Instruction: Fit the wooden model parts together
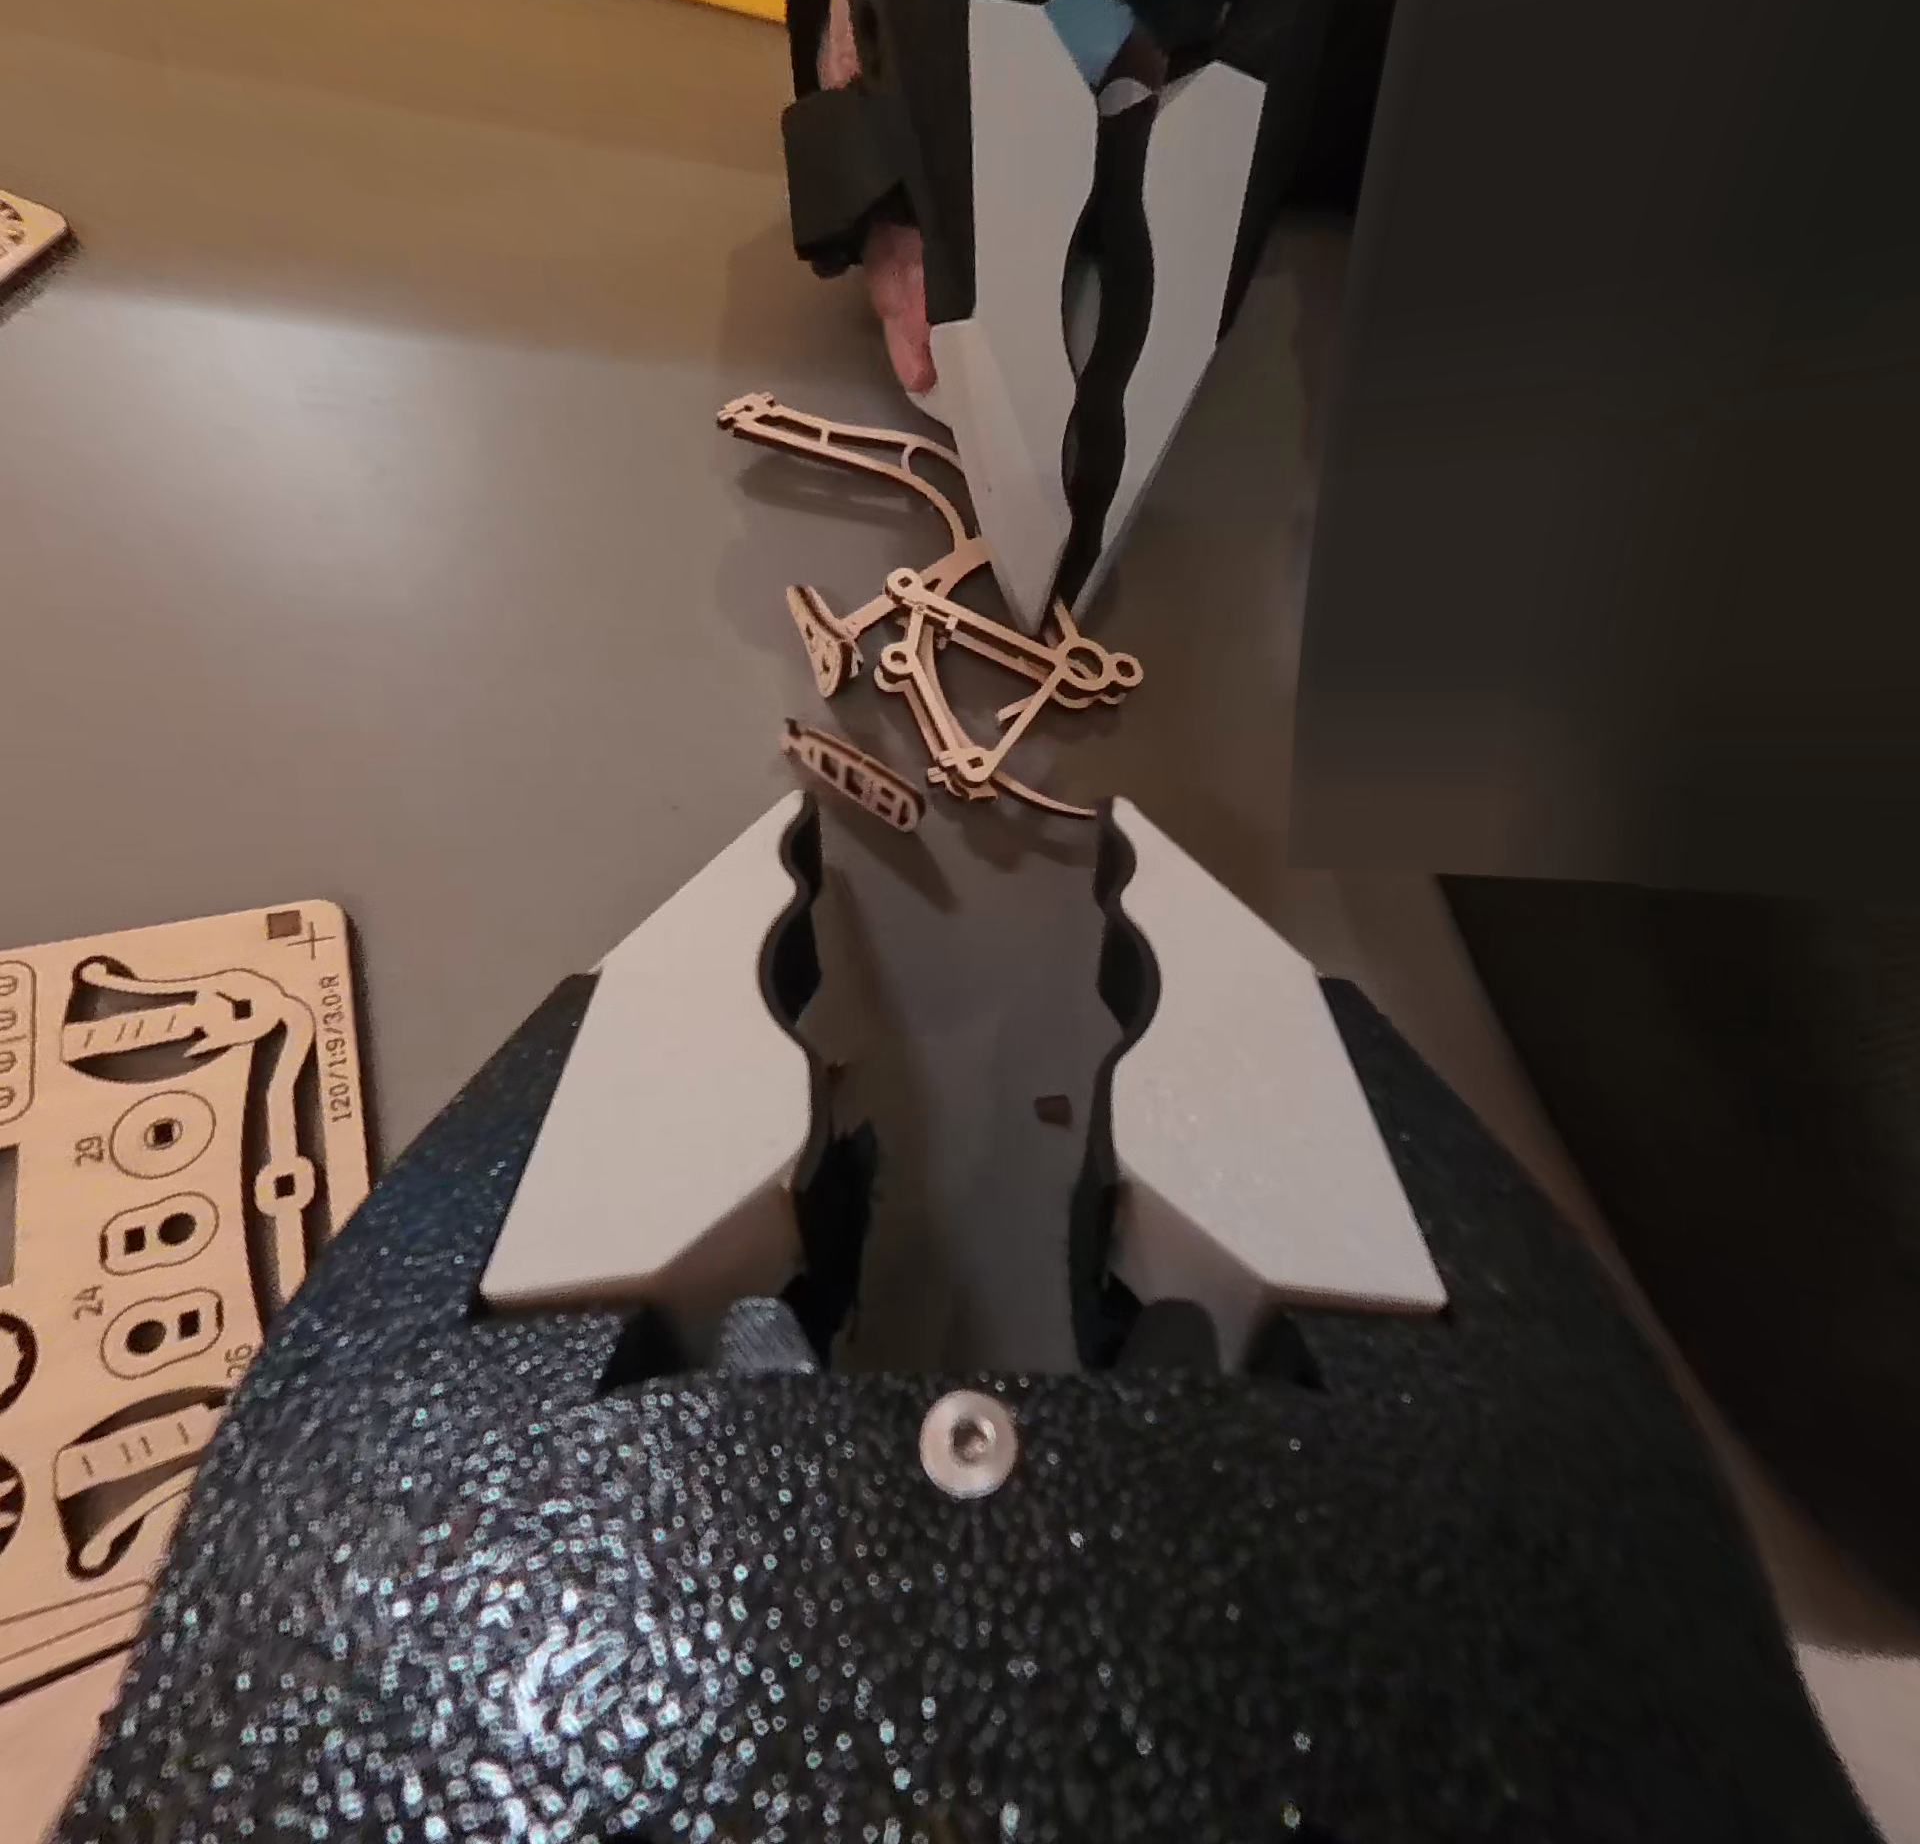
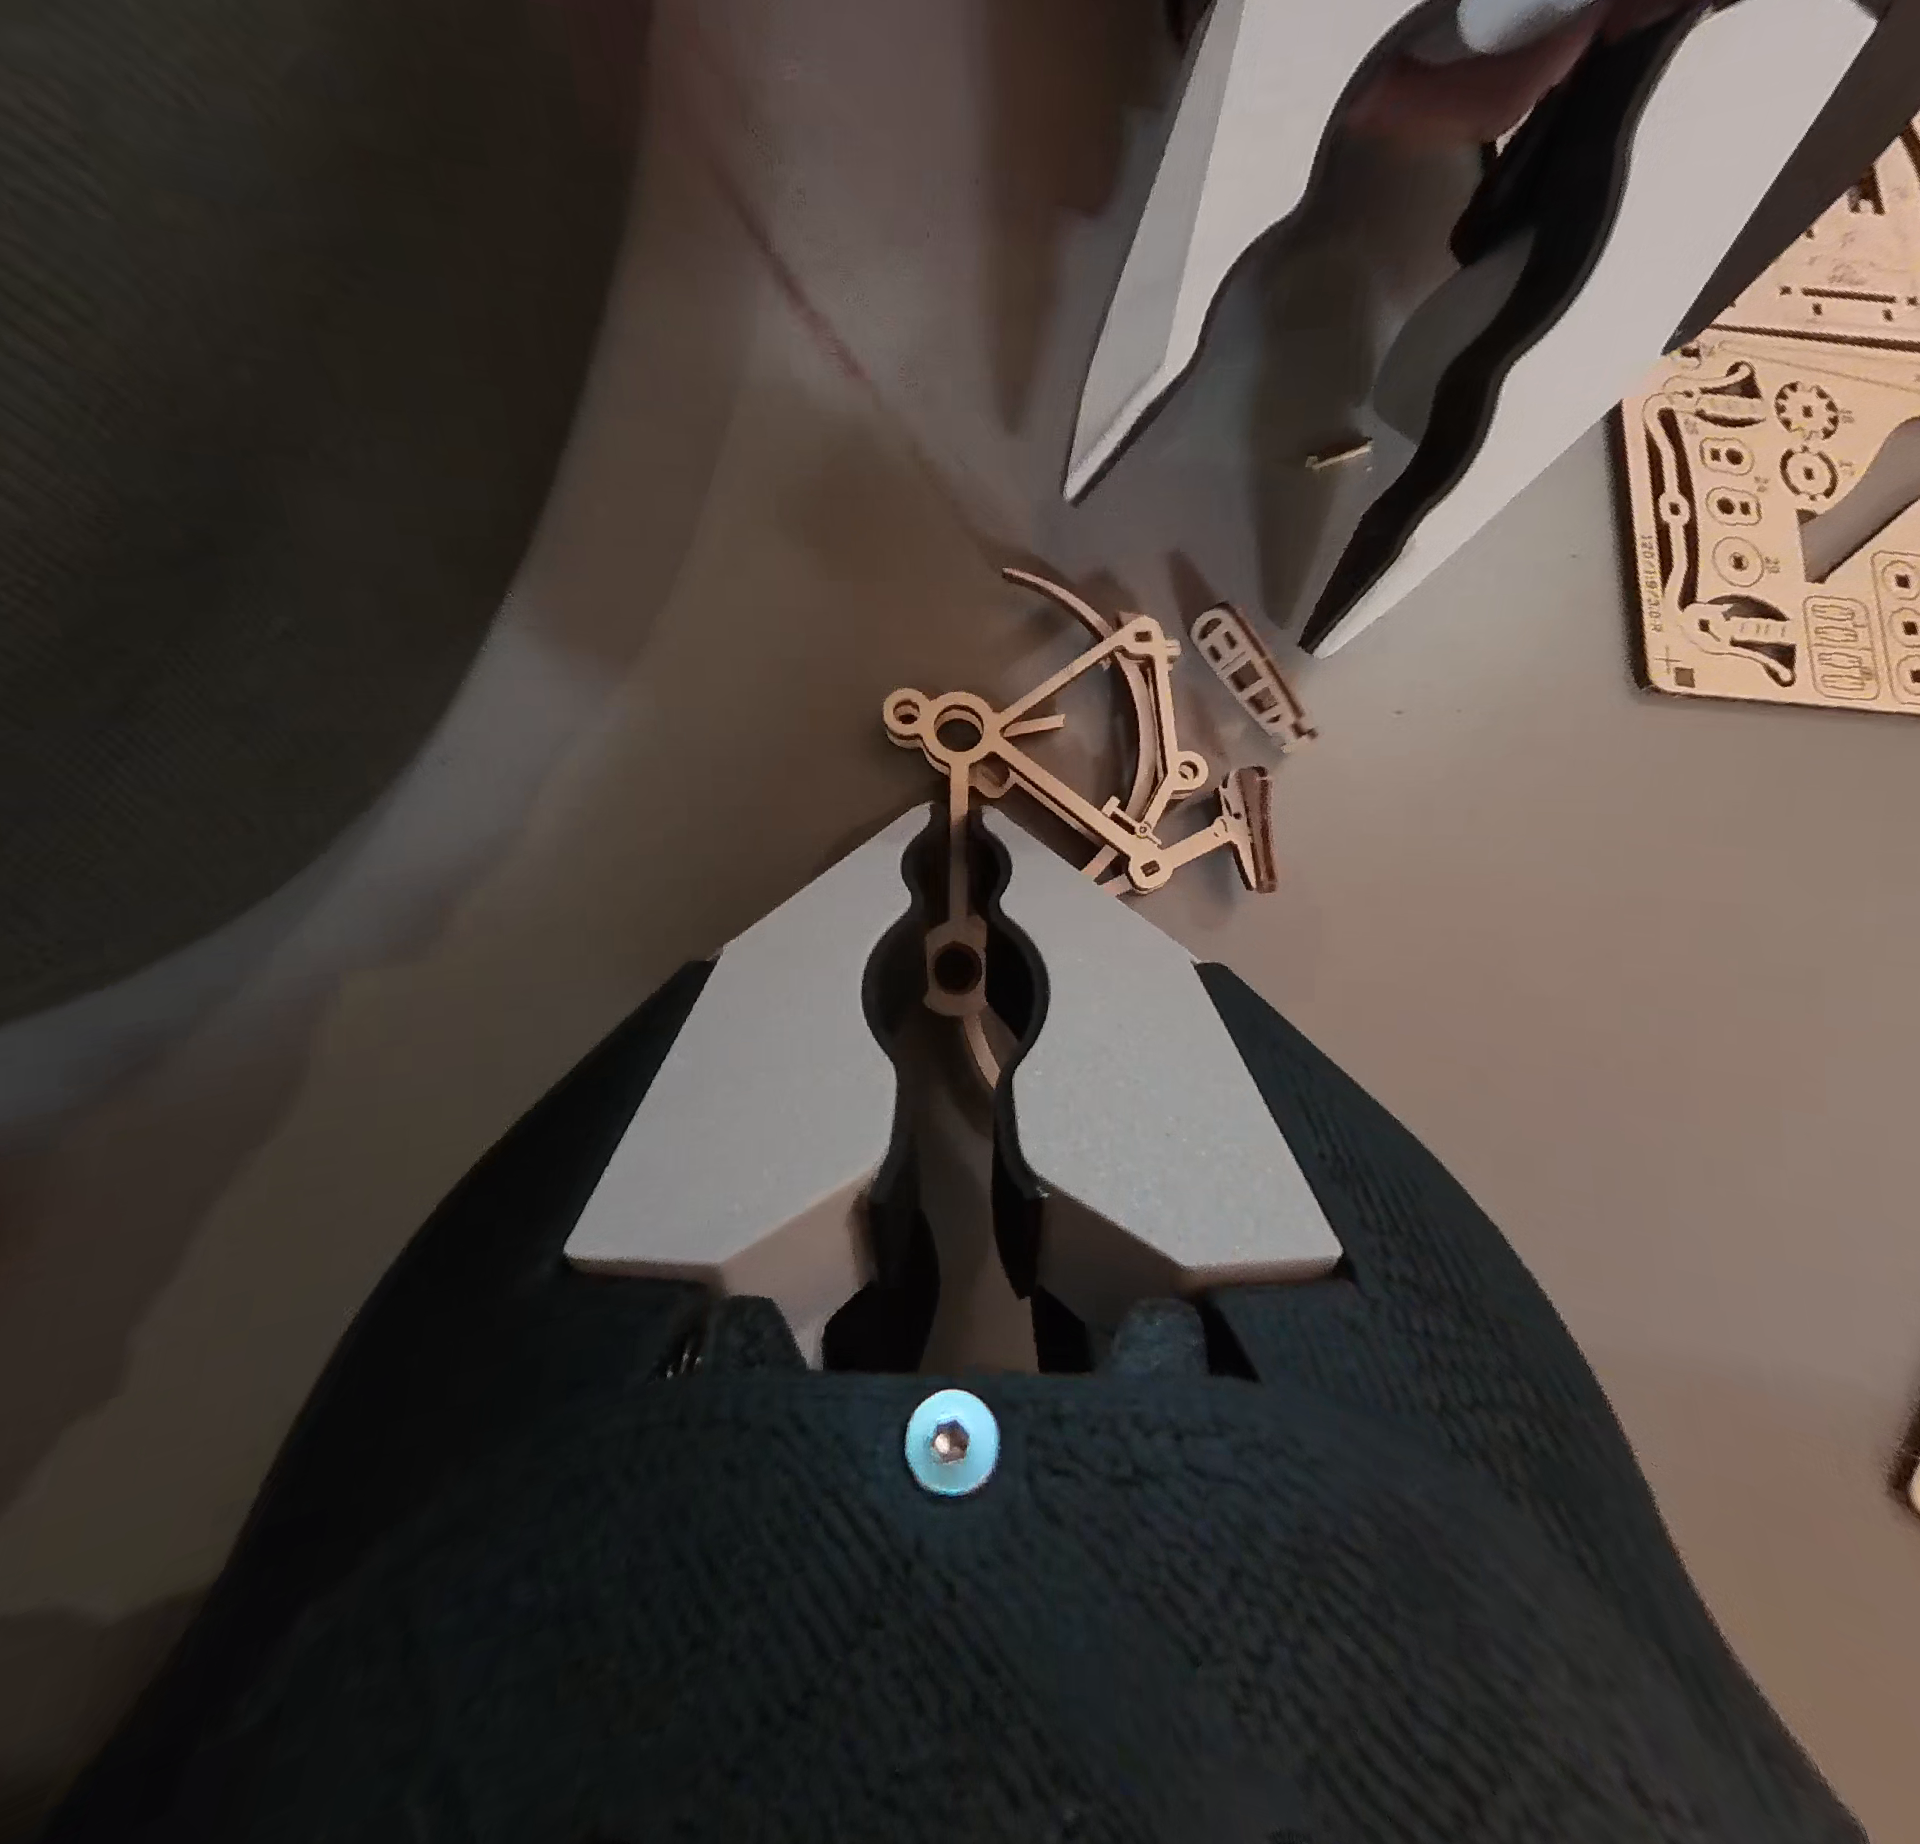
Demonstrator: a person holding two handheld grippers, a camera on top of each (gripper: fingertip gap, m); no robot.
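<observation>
- The right gripper (image 2: 961, 818) is clamped on a thin strut of the wooden frame assembly (image 2: 1049, 766); part of that strut, with a ring on it, runs back between the dark pads and is partly hidden there.
- In the left wrist view the same right gripper (image 1: 1055, 610) comes in from the far side, its tips covering the spot where they meet the wooden frame assembly (image 1: 997, 693), so the pinch itself cannot be seen from this side.
- The left gripper (image 1: 961, 823) is spread wide with nothing between its fingers, hovering just near of the parts.
- A small slotted oval piece (image 1: 854, 774) lies on the grey table (image 1: 416, 547), just left of the left gripper's tip and beside the assembly.
- A wooden part sheet (image 1: 177, 1223) sits at the near left, cut off by the picture edge; whether every piece in it is intact cannot be told.
- A dark sleeve (image 1: 842, 163) and a hand are only partly visible behind the right gripper.
- A dark blurred mass fills the right side of the view.
</observation>
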